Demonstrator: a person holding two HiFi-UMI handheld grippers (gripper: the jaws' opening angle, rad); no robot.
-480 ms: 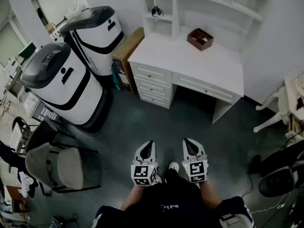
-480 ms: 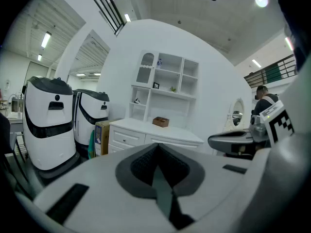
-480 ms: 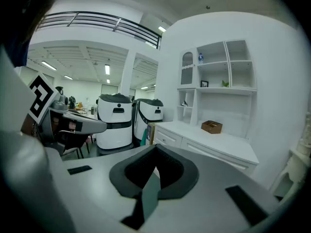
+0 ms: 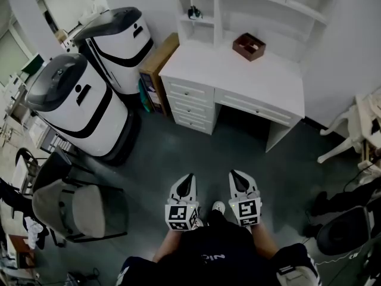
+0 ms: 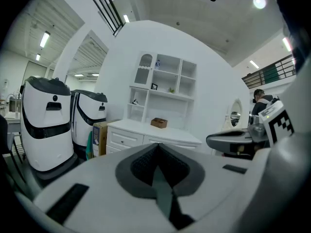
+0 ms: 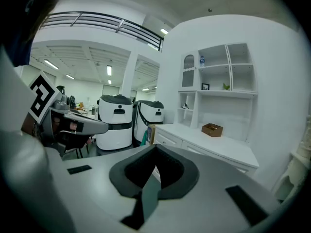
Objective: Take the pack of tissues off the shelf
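Low at frame centre, left gripper [image 4: 187, 180] and right gripper [image 4: 234, 177] have jaws together, empty. Tissue pack [image 5: 158, 62], probably that bluish speck high on the upper-centre shelf [image 4: 202, 24], looks light and soft; squeeze its middle

Open floor ahead, clutter on both sides.
Bare grey floor [image 4: 238, 154] runs clear from near to the far white desk [image 4: 238, 79]. Tall white machines [image 4: 77, 109] and a cardboard box [image 4: 156, 70] crowd the left, and a white chair [image 4: 362, 115] stands right. A brown box [image 4: 250, 46] occupies the desktop below the shelf unit [image 4: 218, 14].
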